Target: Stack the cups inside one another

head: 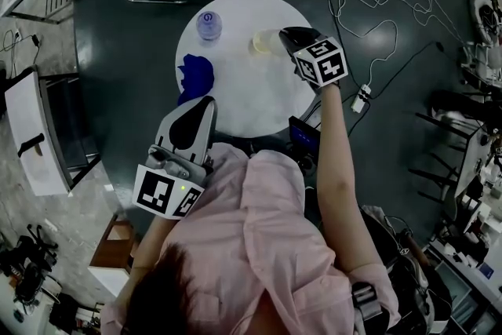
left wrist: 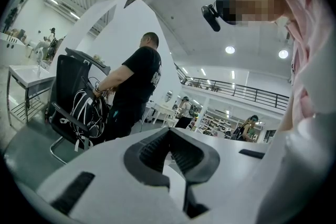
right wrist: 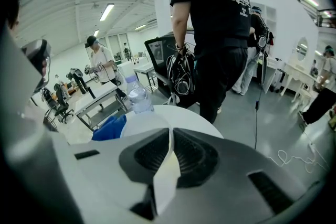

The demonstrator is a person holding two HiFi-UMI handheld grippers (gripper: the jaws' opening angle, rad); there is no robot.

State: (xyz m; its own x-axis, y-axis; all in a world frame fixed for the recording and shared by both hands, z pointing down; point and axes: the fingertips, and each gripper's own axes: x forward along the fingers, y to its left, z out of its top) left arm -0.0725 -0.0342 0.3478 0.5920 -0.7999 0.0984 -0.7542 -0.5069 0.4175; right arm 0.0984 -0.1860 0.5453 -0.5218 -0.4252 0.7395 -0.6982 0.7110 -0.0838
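Right gripper view: right tongs (right wrist: 171, 132) clamped on thin wall of pale translucent plastic cup (right wrist: 165, 176), cup over far side of round white bench (right wrist: 178, 112). Left tongs (left wrist: 170, 131) together, empty, at near bench edge.

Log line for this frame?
right gripper: shut on cup wall | left gripper: shut, empty | table: bottle, blue cloth

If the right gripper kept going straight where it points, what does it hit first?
Probably the white table, just beyond the cup the right gripper pinches; depth is unclear.
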